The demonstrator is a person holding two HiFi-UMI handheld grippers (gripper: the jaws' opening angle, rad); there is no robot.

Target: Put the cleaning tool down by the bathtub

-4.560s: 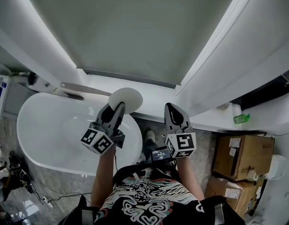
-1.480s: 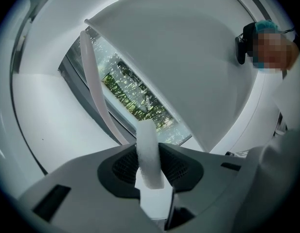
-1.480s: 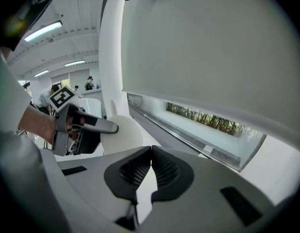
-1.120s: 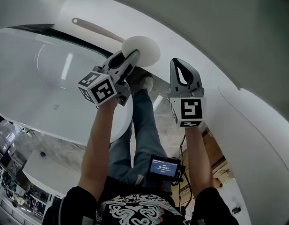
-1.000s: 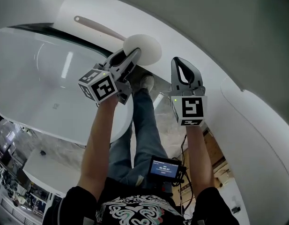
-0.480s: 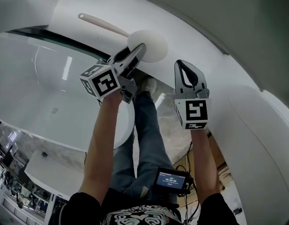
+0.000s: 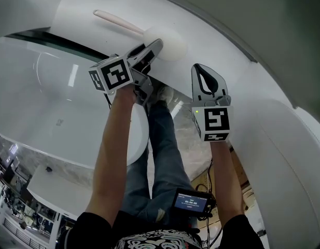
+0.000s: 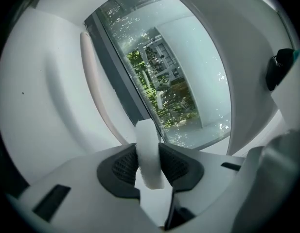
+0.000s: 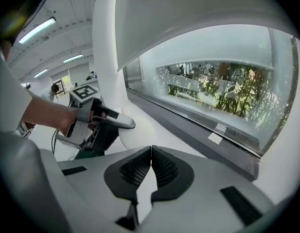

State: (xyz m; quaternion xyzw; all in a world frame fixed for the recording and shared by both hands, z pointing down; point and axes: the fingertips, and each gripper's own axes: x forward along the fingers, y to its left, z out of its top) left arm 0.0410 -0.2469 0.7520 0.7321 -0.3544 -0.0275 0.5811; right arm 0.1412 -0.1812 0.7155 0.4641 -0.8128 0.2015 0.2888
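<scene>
The cleaning tool has a round white pad (image 7: 169,41) and a long pale handle (image 7: 117,22); it hangs over the white ledge (image 7: 217,40) beside the oval white bathtub (image 7: 51,113). My left gripper (image 7: 156,45) is shut on the edge of the pad, which shows as a white strip (image 8: 149,154) between the dark pads, with the handle (image 8: 97,96) curving away on the left. To its right, my right gripper (image 7: 200,69) is shut and holds nothing. The right gripper view shows its jaws (image 9: 150,154) closed, and the left gripper (image 9: 94,120) with the pad (image 9: 136,130) over the ledge.
The person's jeans leg (image 7: 162,139) and shoe (image 7: 161,91) stand on the marble floor (image 7: 193,134) between tub and ledge. A small screen device (image 7: 192,201) hangs at the waist. A dark window frame (image 9: 198,125) runs along the ledge's far side.
The left gripper has carried the tool lower, closer to the white ledge, and rolled a little, its marker cube turning. The right gripper has sunk slightly and stays shut.
</scene>
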